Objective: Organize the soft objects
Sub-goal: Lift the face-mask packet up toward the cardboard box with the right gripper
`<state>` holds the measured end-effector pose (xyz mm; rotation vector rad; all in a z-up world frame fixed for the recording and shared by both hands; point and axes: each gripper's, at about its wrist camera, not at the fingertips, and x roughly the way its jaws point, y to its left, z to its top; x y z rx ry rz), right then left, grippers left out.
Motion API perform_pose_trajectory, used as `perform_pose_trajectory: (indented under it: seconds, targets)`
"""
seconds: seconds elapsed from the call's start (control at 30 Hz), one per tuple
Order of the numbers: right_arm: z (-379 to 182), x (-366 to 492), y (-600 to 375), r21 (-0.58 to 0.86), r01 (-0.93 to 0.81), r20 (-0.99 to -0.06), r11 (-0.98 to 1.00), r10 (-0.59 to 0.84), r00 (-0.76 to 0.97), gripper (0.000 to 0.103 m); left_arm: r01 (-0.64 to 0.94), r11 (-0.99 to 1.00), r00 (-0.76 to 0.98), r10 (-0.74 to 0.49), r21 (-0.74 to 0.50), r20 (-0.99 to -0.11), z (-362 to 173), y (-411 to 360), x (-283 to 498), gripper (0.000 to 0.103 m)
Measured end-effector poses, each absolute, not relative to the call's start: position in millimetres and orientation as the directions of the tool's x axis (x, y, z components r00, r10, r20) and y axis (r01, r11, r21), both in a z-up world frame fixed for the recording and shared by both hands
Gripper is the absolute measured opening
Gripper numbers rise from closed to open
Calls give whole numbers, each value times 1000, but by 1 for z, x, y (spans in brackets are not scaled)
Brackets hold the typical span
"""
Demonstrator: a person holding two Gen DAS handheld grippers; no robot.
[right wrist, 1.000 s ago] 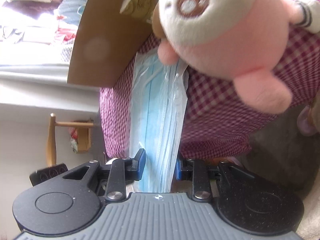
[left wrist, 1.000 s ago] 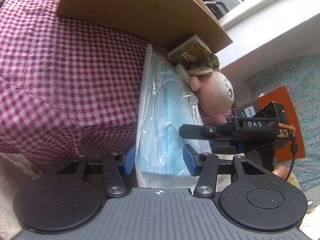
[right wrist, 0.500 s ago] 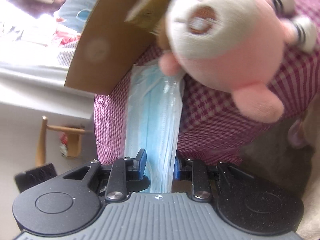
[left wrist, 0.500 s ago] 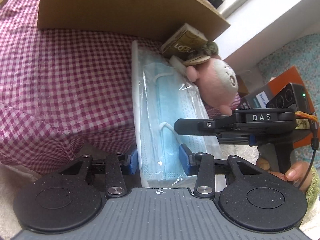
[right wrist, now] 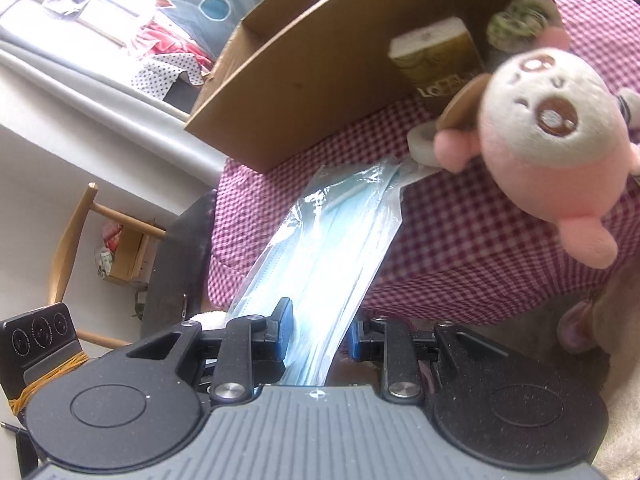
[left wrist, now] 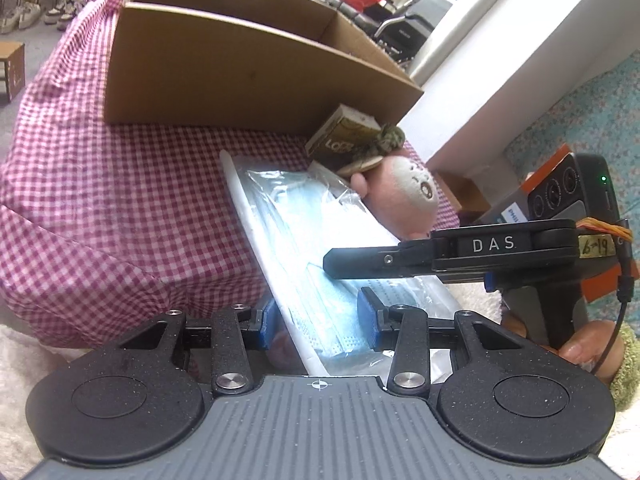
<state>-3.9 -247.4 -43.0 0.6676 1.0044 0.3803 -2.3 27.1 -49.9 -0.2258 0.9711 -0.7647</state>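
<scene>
**Mask pack held at both ends, short of the box**

The open brown cardboard box (left wrist: 256, 68) stands on the table draped in a red-and-white checked cloth (left wrist: 120, 200), and serves as the landmark here. In front of the box, the clear plastic pack of pale blue face masks (left wrist: 304, 240) slopes from the cloth's edge down toward the cameras. Beside the box's near corner sits the pink-and-cream round plush toy (right wrist: 548, 136), touching the pack's far end, with a small olive-gold carton (right wrist: 440, 60) leaning against the box wall behind it.

The left gripper (left wrist: 316, 320) has its fingers partly closed, blue pads at either edge of the pack's near end. The right gripper (right wrist: 320, 332) is similarly narrowed on the same pack, seemingly pinching it.

Risks, as I judge them: the slick film could slip from either grip; uneven pulling may buckle the pack; lifting toward the box could nudge the plush off the cloth.
</scene>
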Motion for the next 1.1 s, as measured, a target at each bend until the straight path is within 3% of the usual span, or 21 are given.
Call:
perform_pose_trajectory:
  seconds: [0.67,1.1]
  targets:
    - [34,-3,-217,574,-262,-533,776,596,600,29,514,773,530,-627,-372,-570,13,38,-23,40]
    - [64,9,-239,522,-313,-471,793,574,669,29,568,768,564,-626,-298,-538,34,8,-2,40]
